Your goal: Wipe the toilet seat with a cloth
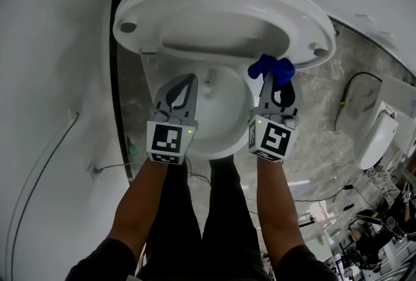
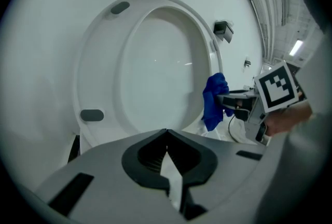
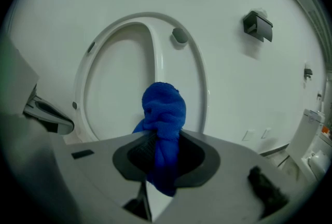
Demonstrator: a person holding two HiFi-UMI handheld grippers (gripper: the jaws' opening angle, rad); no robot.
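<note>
Bathroom, toilet seat [image 1: 296,23] (cloth [image 1: 272,67] in right gripper [image 1: 277,86])

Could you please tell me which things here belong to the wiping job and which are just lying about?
For the job: blue cloth, gripped in the right tool; raised toilet seat; left tool, shut and empty.
Lying about: black floor cable; white fixture at right; floor clutter.

White toilet seat [image 1: 300,25] raised, bunched blue cloth [image 1: 272,68] in right gripper [image 1: 273,84]
</note>
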